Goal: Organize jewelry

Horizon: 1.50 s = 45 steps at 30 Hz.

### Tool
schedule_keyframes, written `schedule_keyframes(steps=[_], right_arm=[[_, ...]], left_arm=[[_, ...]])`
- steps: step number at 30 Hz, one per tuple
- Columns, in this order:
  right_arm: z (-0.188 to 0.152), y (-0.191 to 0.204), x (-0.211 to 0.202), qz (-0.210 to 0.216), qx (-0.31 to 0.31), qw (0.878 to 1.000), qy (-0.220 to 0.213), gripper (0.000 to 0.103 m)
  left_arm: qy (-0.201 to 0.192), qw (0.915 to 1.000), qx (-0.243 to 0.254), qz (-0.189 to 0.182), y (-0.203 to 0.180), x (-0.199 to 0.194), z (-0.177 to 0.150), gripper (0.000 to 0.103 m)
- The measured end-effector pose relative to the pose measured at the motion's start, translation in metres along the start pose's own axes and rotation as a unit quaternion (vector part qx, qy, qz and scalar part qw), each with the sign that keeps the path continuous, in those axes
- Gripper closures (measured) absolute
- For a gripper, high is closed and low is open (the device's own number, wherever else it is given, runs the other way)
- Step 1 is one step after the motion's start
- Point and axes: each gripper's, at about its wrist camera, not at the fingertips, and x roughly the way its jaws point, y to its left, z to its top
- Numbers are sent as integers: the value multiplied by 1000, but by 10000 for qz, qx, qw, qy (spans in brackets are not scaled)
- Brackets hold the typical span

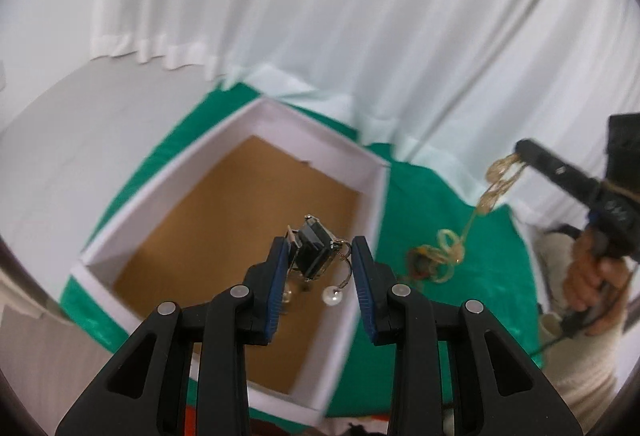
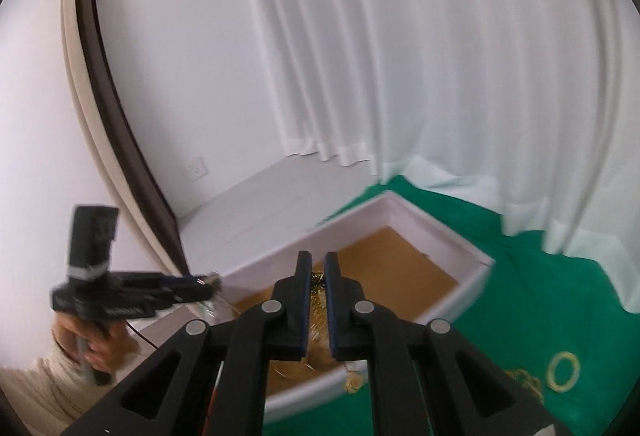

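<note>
My left gripper [image 1: 320, 256] holds a dark square earring piece with pearl drops [image 1: 314, 252] above the white box with a brown floor [image 1: 248, 232]; its jaws stand apart with the piece caught against the left finger. My right gripper [image 2: 318, 276] is shut on a gold chain necklace [image 2: 318, 296] and holds it up over the box [image 2: 400, 276]. In the left wrist view the chain [image 1: 492, 191] hangs from the right gripper [image 1: 520, 149] down to a gold pile [image 1: 438, 256] on the green cloth. The left gripper also shows in the right wrist view [image 2: 208, 282].
The green cloth [image 1: 492, 276] covers the table. A yellow-green ring [image 2: 564, 371] and more gold chain [image 2: 524, 382] lie on it at the right. White curtains [image 2: 400, 55] hang behind. A wall socket [image 2: 196, 168] is at the left.
</note>
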Motion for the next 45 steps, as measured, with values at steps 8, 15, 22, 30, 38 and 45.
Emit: schedule_keyframes(steps=[8, 15, 22, 30, 38, 45], right_arm=[[-7, 28, 109, 366, 107, 9975, 591, 96], [-48, 49, 208, 303, -95, 9895, 1410, 96], [-90, 53, 234, 101, -28, 9866, 1629, 37], [-125, 11, 135, -721, -159, 9918, 1039, 19], [-224, -61, 26, -2400, -50, 9648, 1073, 19], [-301, -109, -44, -3124, 829, 9392, 1156, 19]], left_arm=[[264, 9975, -361, 540, 68, 42, 2, 71], [645, 9915, -504, 1015, 106, 84, -13, 70], [477, 9806, -407, 1856, 108, 79, -33, 22], [-7, 9880, 62, 1545, 30, 39, -61, 13], [20, 9958, 913, 65, -101, 39, -104, 8], [782, 9868, 1368, -370, -162, 96, -144, 7]])
